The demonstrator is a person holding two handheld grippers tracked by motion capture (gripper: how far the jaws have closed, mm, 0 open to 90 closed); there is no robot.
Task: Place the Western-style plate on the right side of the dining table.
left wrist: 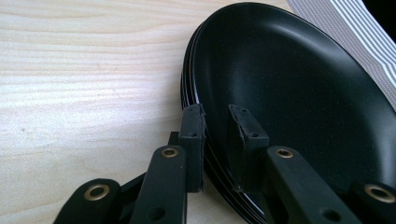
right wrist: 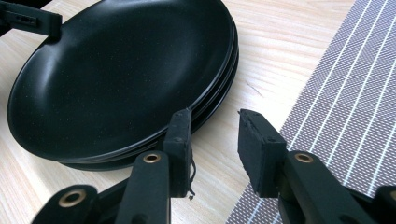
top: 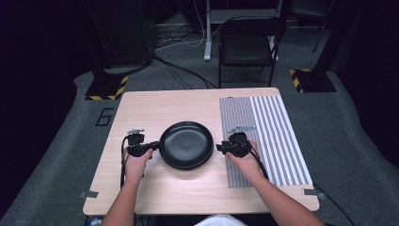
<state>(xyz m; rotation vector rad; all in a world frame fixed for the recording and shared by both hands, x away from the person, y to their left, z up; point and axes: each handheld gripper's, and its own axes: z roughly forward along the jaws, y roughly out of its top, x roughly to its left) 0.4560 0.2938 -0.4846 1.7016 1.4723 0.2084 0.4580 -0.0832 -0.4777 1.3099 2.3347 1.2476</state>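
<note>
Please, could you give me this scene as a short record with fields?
surface: wooden table
items: stack of black plates in the centre; striped placemat on the right side
left gripper: shut on the stack's left rim, one jaw outside, one inside
right gripper: jaws apart at the stack's right rim, not clamping it

We see bare forearms entering from the bottom of the high view, with a strip of white clothing at the bottom edge. Each hand carries a black claw: the left claw (top: 151, 146) and the right claw (top: 219, 148), each topped by a grey three-cornered plate and trailing a black cable. Up close, the jaws are matte black bars with brass-ringed pivots, small screws and blocky pads (right wrist: 259, 149), worn at the edges.
</note>
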